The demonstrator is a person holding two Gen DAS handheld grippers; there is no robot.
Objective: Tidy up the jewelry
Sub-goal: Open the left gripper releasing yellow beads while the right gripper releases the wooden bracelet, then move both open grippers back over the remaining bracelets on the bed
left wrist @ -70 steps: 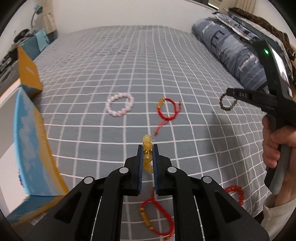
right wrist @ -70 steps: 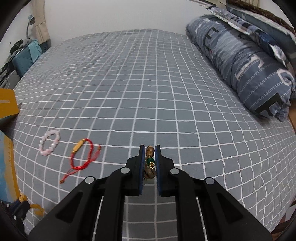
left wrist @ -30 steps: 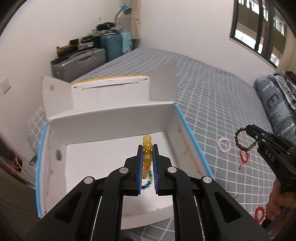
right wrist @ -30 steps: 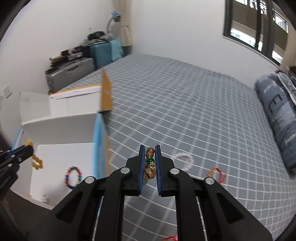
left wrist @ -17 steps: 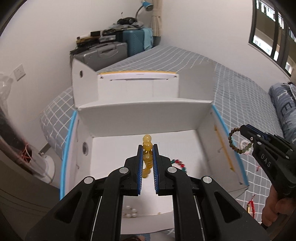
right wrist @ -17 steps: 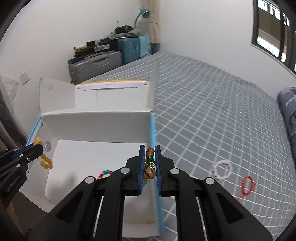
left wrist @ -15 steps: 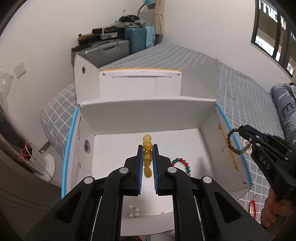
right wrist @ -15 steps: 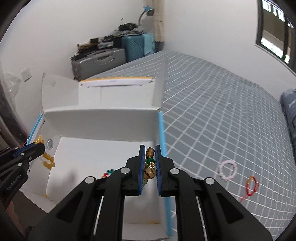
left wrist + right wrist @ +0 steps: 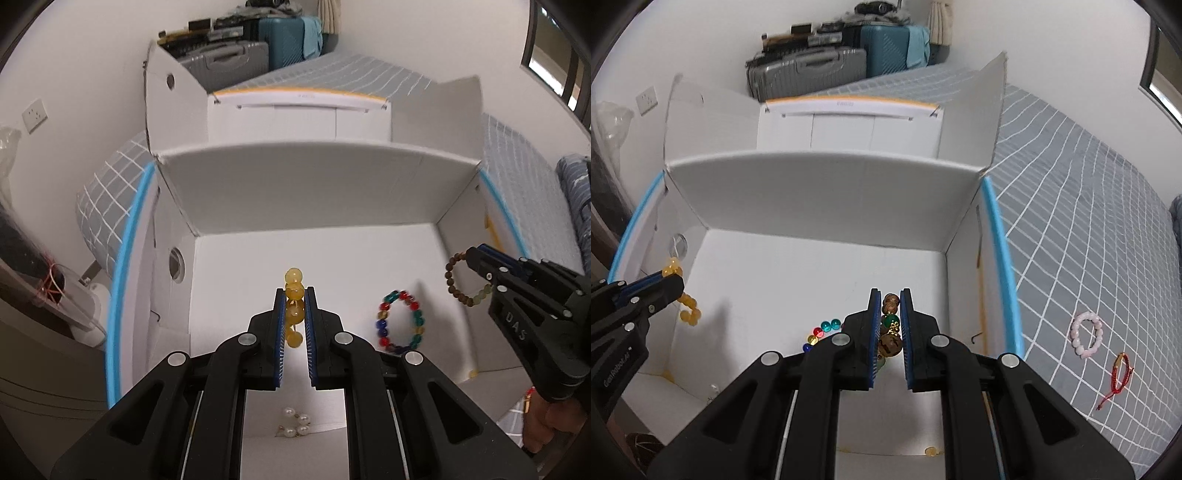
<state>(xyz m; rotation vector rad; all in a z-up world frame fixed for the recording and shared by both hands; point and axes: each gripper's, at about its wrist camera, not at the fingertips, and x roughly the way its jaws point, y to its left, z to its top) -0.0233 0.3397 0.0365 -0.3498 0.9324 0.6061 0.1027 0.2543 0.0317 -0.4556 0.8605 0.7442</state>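
Both grippers hang over the open white box [image 9: 314,192], pointing steeply down into it.

Left gripper [image 9: 294,295]: fingers clenched on the yellow bead bracelet [image 9: 294,306]. The strand runs lengthwise between the pads, one bead poking out past the tips, the rest dangling below. It sits over the left-centre of the box floor, clear of the walls.

Right gripper [image 9: 890,317]: fingers clenched on the brown bead bracelet [image 9: 891,325], which carries a green bead and a small gold charm. In the left wrist view its loop [image 9: 466,277] hangs free off the fingertips, above the floor near the right wall [image 9: 458,236].

Already lying in the box: a multicoloured bead bracelet [image 9: 399,320], flat on the floor and close under the right gripper, and a small cluster of pearls [image 9: 294,424] by the near edge.

Key relation: both held pieces are inside the box outline with bare floor straight below the fingers. Judgement: the drop needs only a release; the right-hand piece would likely land on or beside the multicoloured one.

Outside on the bed [image 9: 1089,229], well apart from the box: a pink bead bracelet [image 9: 1087,334] and a red cord bracelet [image 9: 1120,373], neither yet collected. The right gripper is the nearer.
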